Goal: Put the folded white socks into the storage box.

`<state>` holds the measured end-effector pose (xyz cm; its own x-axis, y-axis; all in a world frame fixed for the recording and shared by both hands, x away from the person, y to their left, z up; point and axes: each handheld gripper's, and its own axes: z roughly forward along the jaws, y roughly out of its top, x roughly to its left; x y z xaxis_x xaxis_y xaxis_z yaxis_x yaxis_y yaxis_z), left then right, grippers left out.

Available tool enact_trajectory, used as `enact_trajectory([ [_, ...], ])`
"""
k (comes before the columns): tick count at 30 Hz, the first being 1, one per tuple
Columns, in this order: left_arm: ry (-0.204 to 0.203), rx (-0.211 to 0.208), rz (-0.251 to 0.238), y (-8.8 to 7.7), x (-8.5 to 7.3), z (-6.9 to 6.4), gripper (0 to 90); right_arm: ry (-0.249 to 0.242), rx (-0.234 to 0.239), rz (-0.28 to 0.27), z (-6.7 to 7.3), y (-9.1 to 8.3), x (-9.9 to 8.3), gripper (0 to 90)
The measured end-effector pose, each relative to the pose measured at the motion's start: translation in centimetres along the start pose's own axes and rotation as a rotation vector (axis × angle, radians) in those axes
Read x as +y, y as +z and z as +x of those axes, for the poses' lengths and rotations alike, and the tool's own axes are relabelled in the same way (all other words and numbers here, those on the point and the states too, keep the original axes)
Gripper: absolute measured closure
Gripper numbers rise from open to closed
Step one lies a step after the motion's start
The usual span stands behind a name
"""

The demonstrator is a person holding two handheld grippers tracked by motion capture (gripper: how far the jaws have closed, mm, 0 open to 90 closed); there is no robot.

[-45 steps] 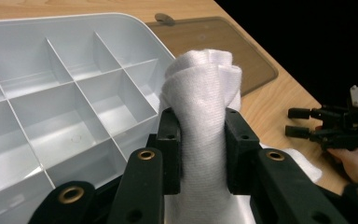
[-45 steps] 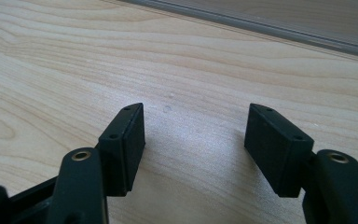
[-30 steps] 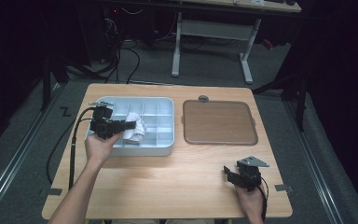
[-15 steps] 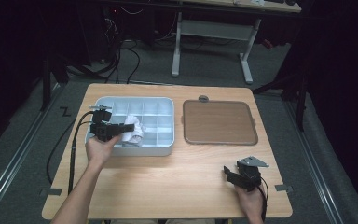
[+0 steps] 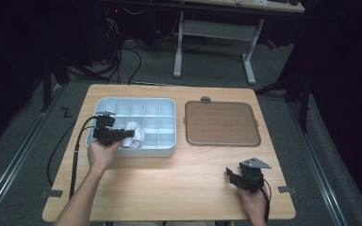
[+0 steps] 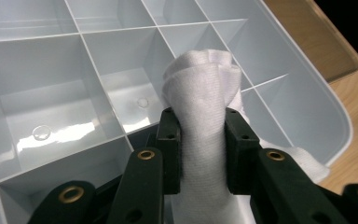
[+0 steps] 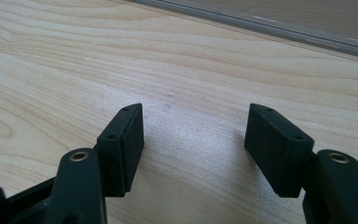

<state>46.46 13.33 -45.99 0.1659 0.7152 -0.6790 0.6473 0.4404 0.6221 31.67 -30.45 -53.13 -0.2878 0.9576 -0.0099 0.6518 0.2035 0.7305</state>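
My left gripper [image 5: 128, 134] [image 6: 201, 140] is shut on a rolled white cloth [image 6: 206, 107] [image 5: 134, 135]. It holds the cloth low over the front compartments of a pale blue divided tray [image 5: 168, 104] [image 6: 307, 98], and a fold of the cloth spills toward the tray's near wall. My right gripper [image 5: 230, 175] [image 7: 196, 140] rests open near the table's front right edge. Between its jaws there is bare wood.
A brown lid [image 5: 221, 123] with a small tab lies flat to the right of the tray. The wooden table [image 5: 169, 179] runs wide in front of both. Cables trail off the left edge, and a white desk frame [image 5: 212, 33] stands beyond the table.
My left gripper has sunk with the cloth, down and toward the front of the tray. The right gripper has stayed still.
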Motion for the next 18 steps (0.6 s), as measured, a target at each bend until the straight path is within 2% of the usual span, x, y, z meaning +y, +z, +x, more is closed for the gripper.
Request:
enact_trajectory([
  [2, 0.029, 0.016, 0.0, 0.2, -0.3, 0.0, 72.0, 0.0, 0.0, 0.0, 0.0, 0.0, 0.0, 37.9],
  [5, 0.039, 0.023, -0.005, 0.3, -0.5, 0.0, 72.0, 0.002, 0.0, 0.0, 0.0, 0.0, 0.0, 38.0],
  [18, 0.139, 0.051, -0.021, 0.6, -1.5, -0.5, 72.0, 0.005, 0.004, -0.001, 0.0, 0.0, 0.0, 38.5],
])
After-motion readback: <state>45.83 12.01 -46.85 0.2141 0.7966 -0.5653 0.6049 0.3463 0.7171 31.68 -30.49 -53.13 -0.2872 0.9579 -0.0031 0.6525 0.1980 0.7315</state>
